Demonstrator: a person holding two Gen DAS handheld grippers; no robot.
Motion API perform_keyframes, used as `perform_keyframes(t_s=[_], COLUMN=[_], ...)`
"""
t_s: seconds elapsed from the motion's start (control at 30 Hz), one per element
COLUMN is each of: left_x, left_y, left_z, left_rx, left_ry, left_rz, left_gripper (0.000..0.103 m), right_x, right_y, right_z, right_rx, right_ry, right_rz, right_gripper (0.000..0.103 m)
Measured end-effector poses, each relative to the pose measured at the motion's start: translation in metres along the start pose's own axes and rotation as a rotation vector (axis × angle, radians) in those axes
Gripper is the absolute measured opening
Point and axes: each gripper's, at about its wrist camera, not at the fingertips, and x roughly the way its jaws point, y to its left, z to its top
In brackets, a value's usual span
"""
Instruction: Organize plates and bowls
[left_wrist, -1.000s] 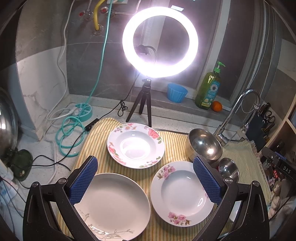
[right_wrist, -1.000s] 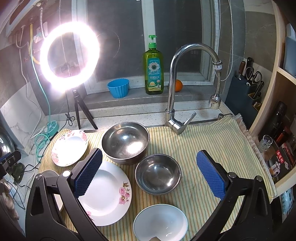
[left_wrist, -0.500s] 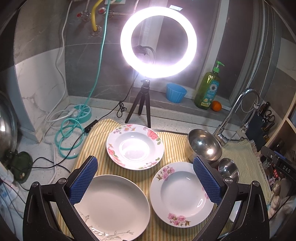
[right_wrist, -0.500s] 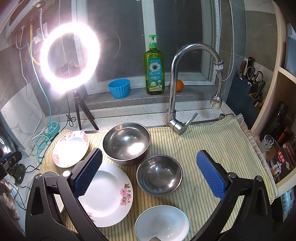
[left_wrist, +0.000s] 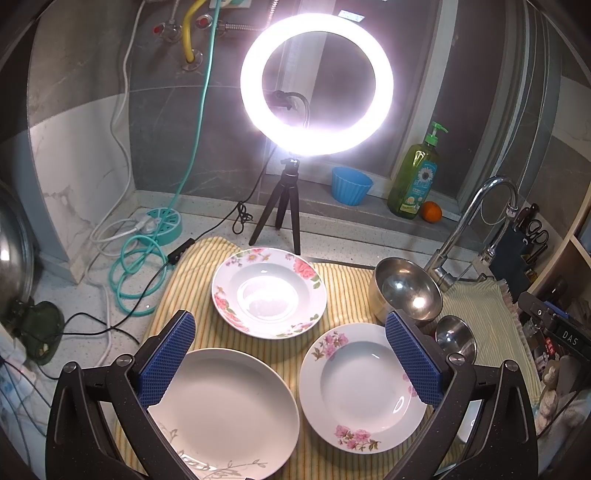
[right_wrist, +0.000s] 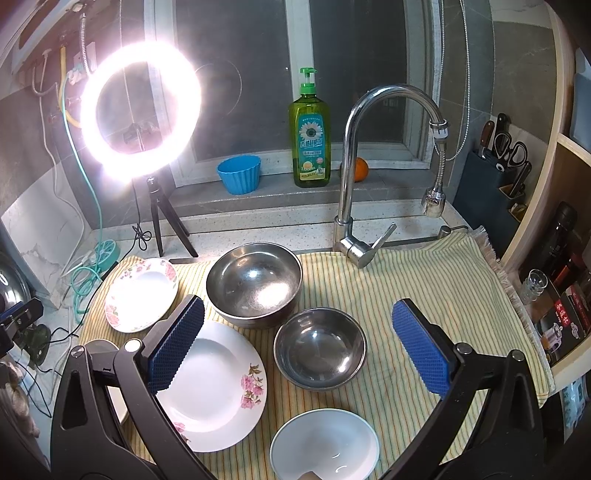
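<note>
Above the striped cloth, both grippers, left and right, are held wide and unladen over plates and bowls, bare cloth seen rightward.

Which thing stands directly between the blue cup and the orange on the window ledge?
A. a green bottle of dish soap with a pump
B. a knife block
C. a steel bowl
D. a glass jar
A: in the right wrist view the green soap bottle stands on the ledge, with the blue cup to its left and the orange to its right.
</note>
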Motion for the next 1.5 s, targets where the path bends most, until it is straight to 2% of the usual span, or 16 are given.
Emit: perform_keyframes(t_s=[0.9,1.5], left_x=[0.004,0.015], left_y=[-0.005,-0.002], left_z=[0.0,-0.003], left_rx=[0.006,0.021], left_ry=[0.007,0.054], left_rz=[-0.008,-0.048], left_gripper=[0.102,0.102], right_x=[0.003,0.009], right_y=[0.0,0.002], right_z=[-0.002,-0.021], right_rx=[0.0,-0.001], right_ry=[0.008,0.077], right_rz=[0.0,-0.004], right_gripper=[0.103,0.103])
